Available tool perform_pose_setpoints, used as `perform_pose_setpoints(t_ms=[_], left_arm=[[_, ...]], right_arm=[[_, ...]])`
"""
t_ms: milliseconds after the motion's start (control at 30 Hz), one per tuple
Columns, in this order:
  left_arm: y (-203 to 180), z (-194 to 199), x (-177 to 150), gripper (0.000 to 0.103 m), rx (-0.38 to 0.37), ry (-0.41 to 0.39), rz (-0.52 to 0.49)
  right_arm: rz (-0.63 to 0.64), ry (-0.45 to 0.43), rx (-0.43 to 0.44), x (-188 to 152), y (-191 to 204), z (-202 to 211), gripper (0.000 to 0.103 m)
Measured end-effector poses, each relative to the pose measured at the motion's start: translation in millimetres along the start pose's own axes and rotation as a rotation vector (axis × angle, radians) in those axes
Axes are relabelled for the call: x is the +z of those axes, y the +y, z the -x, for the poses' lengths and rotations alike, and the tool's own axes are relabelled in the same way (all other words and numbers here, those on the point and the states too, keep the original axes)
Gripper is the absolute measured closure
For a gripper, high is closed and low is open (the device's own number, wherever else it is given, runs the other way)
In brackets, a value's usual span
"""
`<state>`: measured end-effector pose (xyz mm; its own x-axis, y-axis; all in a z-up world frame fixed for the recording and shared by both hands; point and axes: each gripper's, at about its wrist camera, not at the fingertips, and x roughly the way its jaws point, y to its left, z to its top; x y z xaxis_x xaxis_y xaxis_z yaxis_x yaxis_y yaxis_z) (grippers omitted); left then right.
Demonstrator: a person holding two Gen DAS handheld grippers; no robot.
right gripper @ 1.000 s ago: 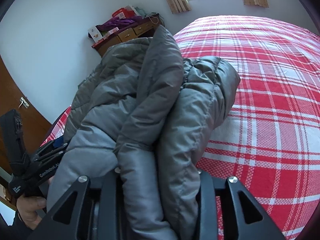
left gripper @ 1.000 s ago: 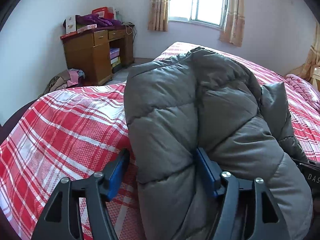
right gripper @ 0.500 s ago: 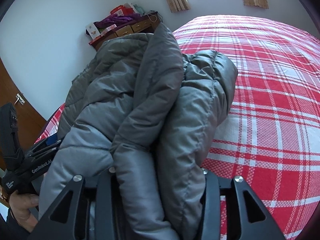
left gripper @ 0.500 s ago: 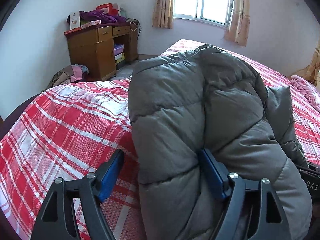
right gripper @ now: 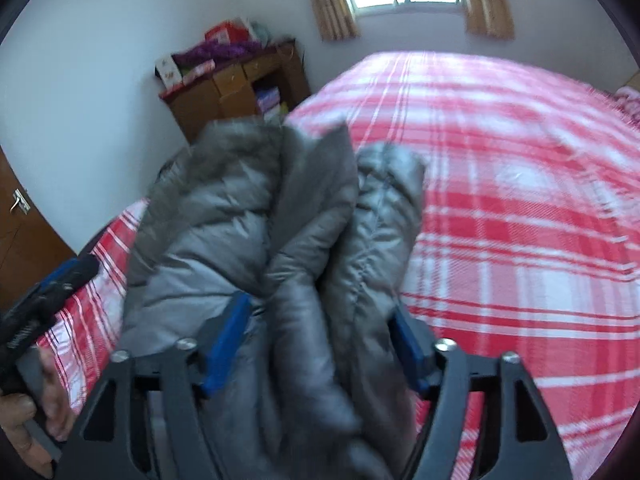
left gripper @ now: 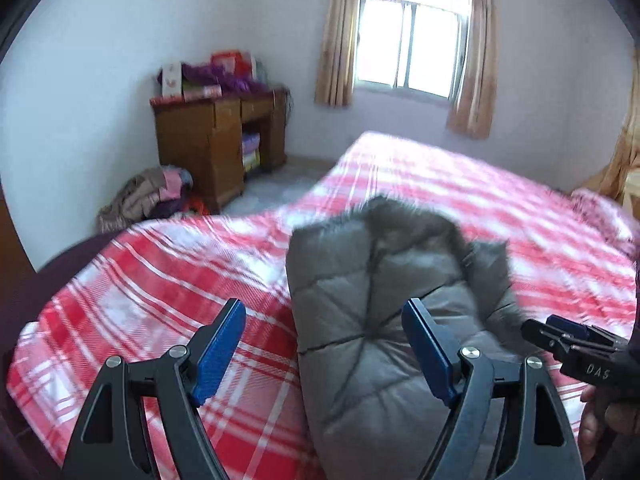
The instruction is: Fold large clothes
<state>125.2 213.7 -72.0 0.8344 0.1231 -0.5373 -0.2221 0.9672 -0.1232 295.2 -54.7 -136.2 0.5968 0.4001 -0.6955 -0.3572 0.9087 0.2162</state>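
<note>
My left gripper [left gripper: 324, 352] stands wide, nothing clamped. The grey padded jacket [left gripper: 384, 320] lies bundled on the red plaid bed [left gripper: 160, 280]. My right gripper [right gripper: 320, 340] has just been opening, with jacket folds between unpressed pads. Release step; next, I judge, regrip an edge.

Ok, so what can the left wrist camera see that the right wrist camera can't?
Only the left wrist view shows the pile of clothes on the floor beside the desk. Only the right wrist view shows the metal door handle on the brown door at the left edge. Both show the grey puffy jacket lying on the red checked bed, the wooden desk with things heaped on top, and the window with its curtains.
</note>
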Motion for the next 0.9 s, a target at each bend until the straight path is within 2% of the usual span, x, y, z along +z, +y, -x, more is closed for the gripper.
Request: perform_pose_setpoints(t_ms=[100,267,333,367,500,633,900], left_arm=[[-0.2,39.9,1.3,0.022,-0.017,-0.052,0.029],[-5.1,79.8,1.5,0.022,-0.031,-0.105,0.043],[-9.6,87.8,4.9,0.022,-0.042,-0.113,0.028],[-11.9,92.4,6.9,0.022,-0.042,-0.128,0.020],[-14.3,100.1,8.2,0.022,-0.076,-0.145,0.020],[-15.0,100.9,7.9,0.022,-0.079,-0.149,0.011],[-13.3,103.1,5.4,0.022,-0.087,-0.152,0.017]], right_arm=[[0.034,-0.076,-0.014,-4.6,11.4,45.6,0.023],[0.112,-0.188,-0.043,-17.1,39.3,109.2,0.021],[0.140,-0.243,-0.055,-22.3,48.8,129.2,0.013],[0.150,-0.268,-0.060,-24.2,52.4,138.3,0.013],[0.177,-0.315,-0.059,-25.0,65.9,156.0,0.013],[0.189,-0.341,-0.062,-25.4,73.3,163.3,0.013],[0.199,-0.356,-0.051,-28.5,76.8,167.2,0.013]])
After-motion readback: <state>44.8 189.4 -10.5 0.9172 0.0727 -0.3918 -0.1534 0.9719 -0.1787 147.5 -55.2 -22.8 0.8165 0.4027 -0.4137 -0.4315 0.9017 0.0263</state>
